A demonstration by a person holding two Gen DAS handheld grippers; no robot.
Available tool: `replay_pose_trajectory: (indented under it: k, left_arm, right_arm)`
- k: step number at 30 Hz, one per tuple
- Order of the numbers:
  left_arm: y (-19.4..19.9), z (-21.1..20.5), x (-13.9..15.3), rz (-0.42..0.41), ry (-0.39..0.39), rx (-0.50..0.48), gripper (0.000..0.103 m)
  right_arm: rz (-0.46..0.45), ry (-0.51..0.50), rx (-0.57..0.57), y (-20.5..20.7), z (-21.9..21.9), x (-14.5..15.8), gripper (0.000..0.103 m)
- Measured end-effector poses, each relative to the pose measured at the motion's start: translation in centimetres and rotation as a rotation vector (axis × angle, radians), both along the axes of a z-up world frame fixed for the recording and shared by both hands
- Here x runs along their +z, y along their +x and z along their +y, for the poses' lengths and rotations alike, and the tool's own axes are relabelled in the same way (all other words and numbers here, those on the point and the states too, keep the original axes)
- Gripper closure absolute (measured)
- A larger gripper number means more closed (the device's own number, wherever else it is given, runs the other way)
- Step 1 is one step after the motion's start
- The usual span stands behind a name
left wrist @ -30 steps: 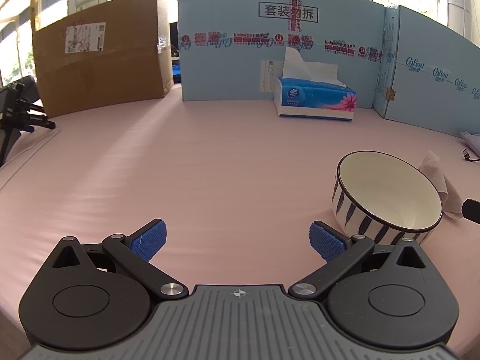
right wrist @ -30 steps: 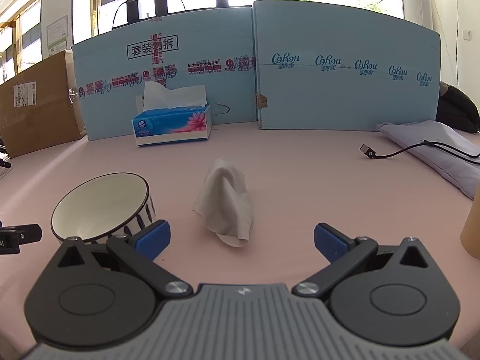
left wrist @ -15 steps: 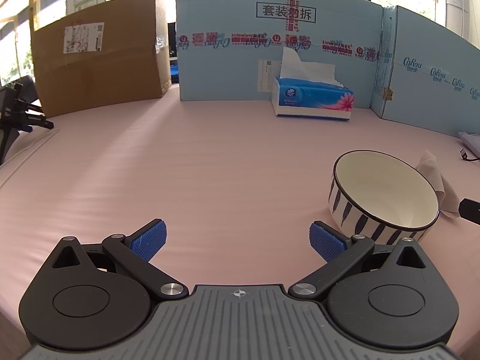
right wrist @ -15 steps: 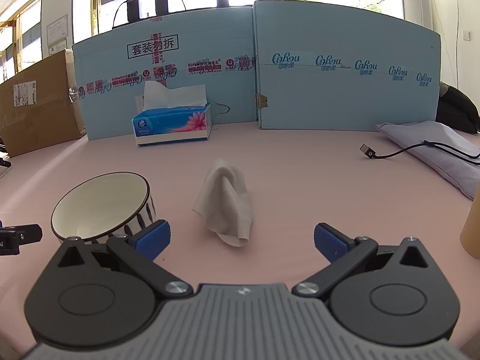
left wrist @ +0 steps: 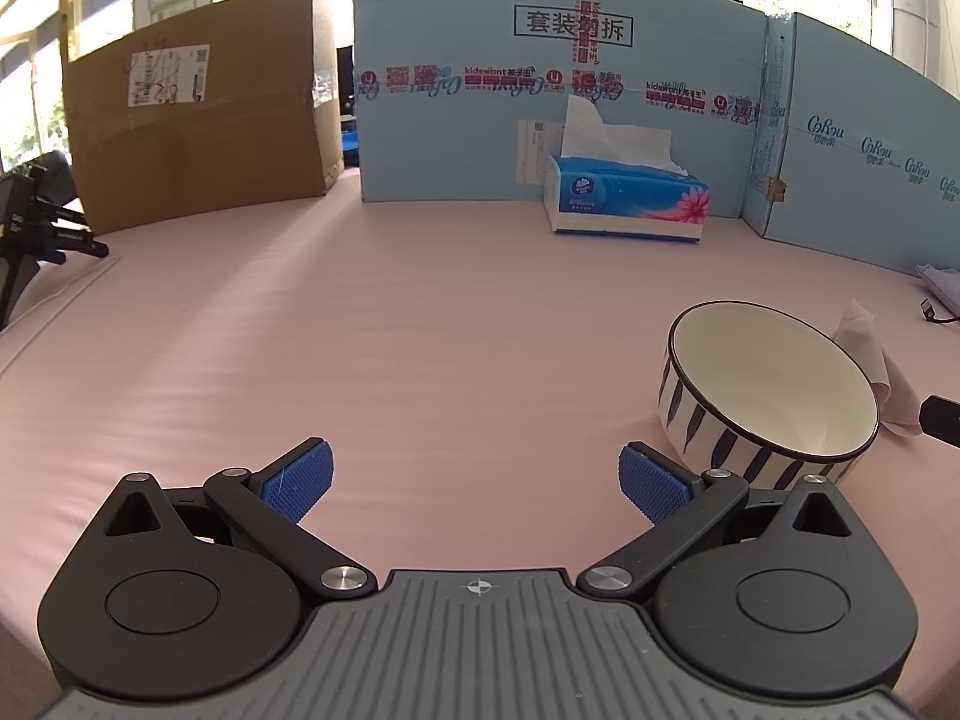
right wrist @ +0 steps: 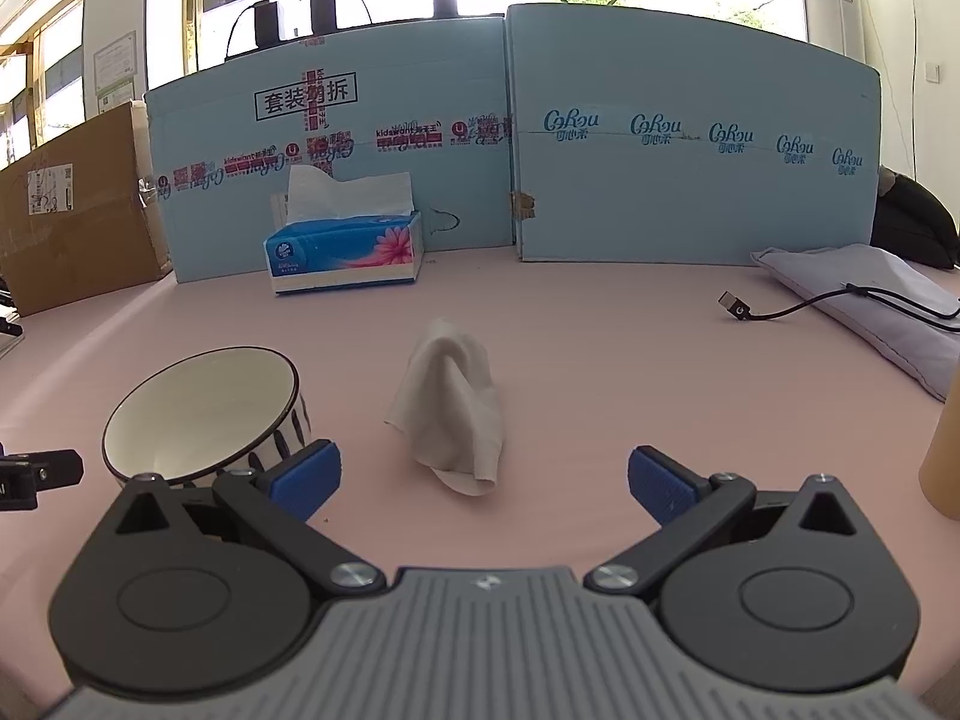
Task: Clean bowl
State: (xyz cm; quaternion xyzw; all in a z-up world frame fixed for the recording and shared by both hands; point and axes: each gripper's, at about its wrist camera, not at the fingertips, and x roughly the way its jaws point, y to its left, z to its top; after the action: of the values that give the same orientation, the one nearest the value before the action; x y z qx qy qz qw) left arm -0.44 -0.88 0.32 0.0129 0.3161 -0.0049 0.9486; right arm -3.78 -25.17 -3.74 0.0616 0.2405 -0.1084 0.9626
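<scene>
Pink soft matting [left wrist: 420,348] covers the whole tabletop, faintly rippled where the window light falls across it. On it stands the round ceramic bowl with a cream inside, dark rim and dark blue stripes down its white wall [left wrist: 771,396], upright and holding nothing that I can see. Just beside it lies a crumpled off-white cloth [right wrist: 450,402], bunched up into a soft peak; from the left wrist view the cloth peeks out behind the bowl's far side, and whether the two touch I cannot tell.

The left gripper [left wrist: 477,477] hangs low over the mat with its blue ribbed pads [left wrist: 297,480] spread wide and nothing between them. The bowl sits ahead and to its right, close beside the right-hand pad.

The right gripper [right wrist: 483,480] is likewise spread wide and holds nothing. The cloth lies straight ahead of it, roughly centred between its blue pads [right wrist: 663,483], and the bowl is off to its left, just past the left pad. A black part of the other tool pokes in at the left edge of that view.

Farther back a blue tissue box with a pink flower print [right wrist: 345,249] stands with a white tissue sticking up, near a light blue printed cardboard panel [right wrist: 690,144] set upright as a wall. A brown cardboard box [left wrist: 198,138] stands to the left. On the right a black cable with a USB plug [right wrist: 780,309] trails off a pale lilac cushion [right wrist: 888,306].
</scene>
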Motion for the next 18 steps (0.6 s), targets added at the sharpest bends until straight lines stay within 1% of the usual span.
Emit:
replay_pose_trajectory:
  k: [18]
  left_arm:
    - [-0.14,0.07,0.10,0.001,0.000,0.002,0.000]
  right_arm:
    - [-0.001,0.003,-0.006,-0.01,0.01,0.00,0.000]
